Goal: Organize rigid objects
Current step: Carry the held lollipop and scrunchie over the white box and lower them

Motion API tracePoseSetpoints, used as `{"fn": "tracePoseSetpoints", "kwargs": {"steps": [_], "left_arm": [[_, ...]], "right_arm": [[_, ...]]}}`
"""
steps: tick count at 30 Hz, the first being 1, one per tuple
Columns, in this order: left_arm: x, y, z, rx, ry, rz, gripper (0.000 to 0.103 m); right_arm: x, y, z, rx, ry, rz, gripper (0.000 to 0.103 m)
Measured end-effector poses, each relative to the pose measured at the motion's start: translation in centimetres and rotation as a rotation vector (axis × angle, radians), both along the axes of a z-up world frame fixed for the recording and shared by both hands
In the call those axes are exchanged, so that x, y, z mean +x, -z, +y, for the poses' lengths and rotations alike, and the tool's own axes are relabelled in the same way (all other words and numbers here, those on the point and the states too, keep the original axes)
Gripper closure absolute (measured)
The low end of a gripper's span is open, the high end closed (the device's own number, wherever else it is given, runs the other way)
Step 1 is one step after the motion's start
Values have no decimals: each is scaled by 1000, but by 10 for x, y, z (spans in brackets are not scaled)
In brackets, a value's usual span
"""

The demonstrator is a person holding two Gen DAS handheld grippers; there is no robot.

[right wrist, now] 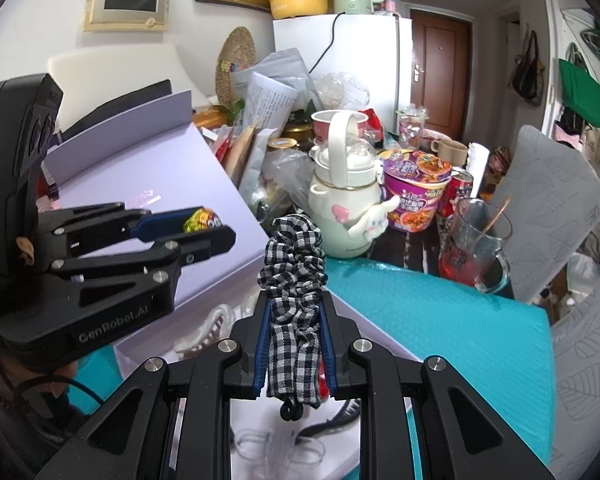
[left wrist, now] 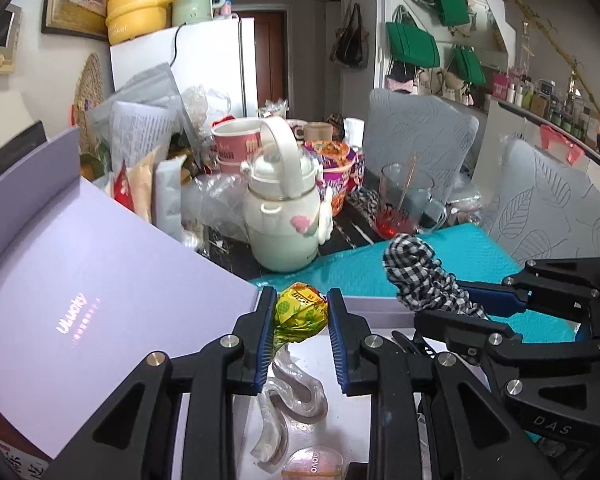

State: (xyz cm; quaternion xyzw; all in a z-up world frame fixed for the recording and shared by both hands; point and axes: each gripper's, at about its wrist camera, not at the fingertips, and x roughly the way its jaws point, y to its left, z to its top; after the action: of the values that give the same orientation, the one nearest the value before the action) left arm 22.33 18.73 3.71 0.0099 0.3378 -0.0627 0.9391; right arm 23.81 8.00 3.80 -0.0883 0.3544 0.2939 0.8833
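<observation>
My left gripper is shut on a lollipop in a yellow-green wrapper, held over the near rim of an open lavender box. My right gripper is shut on a black-and-white checked scrunchie that sticks up past the fingertips above the same box. The left wrist view shows the right gripper coming in from the right with the scrunchie. In the right wrist view the left gripper is at the left with the lollipop.
The box's raised lid stands at the left. Inside lie clear hair clips, a white claw clip and a black clip. Behind, on a teal mat, are a cream bottle, a noodle cup and a glass mug. Grey chairs stand at the right.
</observation>
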Motion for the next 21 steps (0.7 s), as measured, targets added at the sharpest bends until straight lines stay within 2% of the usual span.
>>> {"fn": "tracePoseSetpoints", "kwargs": {"steps": [7, 21], "left_arm": [[12, 24, -8, 21, 5, 68, 78], [29, 59, -8, -5, 11, 189, 78]], "right_arm": [[11, 16, -3, -11, -14, 37, 81], [30, 55, 0, -54, -9, 160, 81]]}}
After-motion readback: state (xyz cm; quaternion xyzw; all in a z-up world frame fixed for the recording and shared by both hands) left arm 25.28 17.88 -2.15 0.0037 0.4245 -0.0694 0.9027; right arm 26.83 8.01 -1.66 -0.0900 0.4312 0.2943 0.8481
